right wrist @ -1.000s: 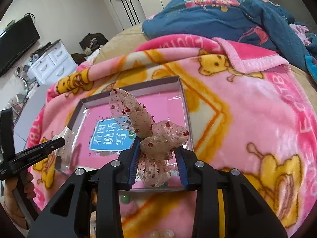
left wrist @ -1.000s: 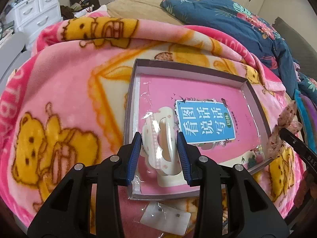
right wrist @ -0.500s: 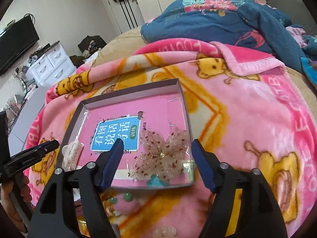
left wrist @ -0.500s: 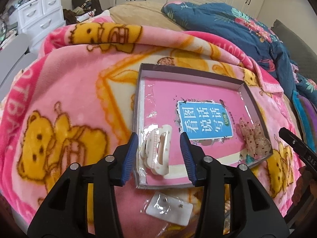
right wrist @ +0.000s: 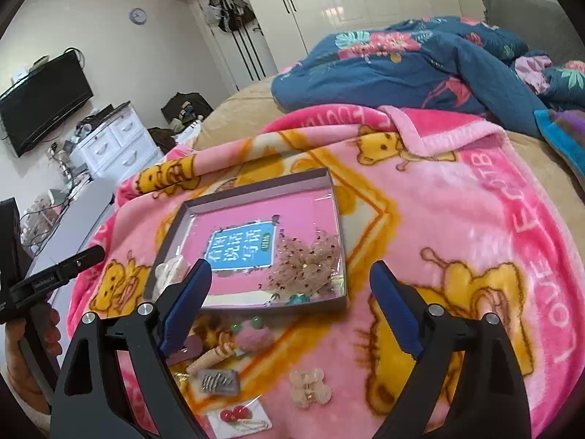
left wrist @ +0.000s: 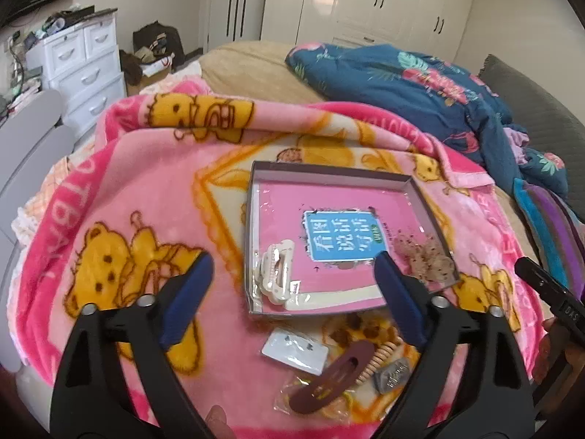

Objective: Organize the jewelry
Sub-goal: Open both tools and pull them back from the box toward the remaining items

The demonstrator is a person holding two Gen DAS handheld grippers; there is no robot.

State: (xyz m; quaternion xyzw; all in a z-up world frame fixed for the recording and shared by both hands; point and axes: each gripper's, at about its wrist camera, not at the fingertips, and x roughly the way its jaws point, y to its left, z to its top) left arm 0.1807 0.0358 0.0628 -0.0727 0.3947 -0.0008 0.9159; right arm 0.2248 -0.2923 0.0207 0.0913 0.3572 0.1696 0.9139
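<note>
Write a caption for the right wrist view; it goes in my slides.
Open right hand-held gripper above pink bear-print blanket; sheer speckled bow lies in shallow grey cardboard tray.

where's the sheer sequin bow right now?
The sheer sequin bow lies inside the box tray, in its near right corner beside the blue label; the cream hair claw sits at the opposite, left end.

Right gripper fingers spread wide, holding nothing. Sequined bow and cream hair clip lie in tray. Loose hair accessories on blanket below.
</note>
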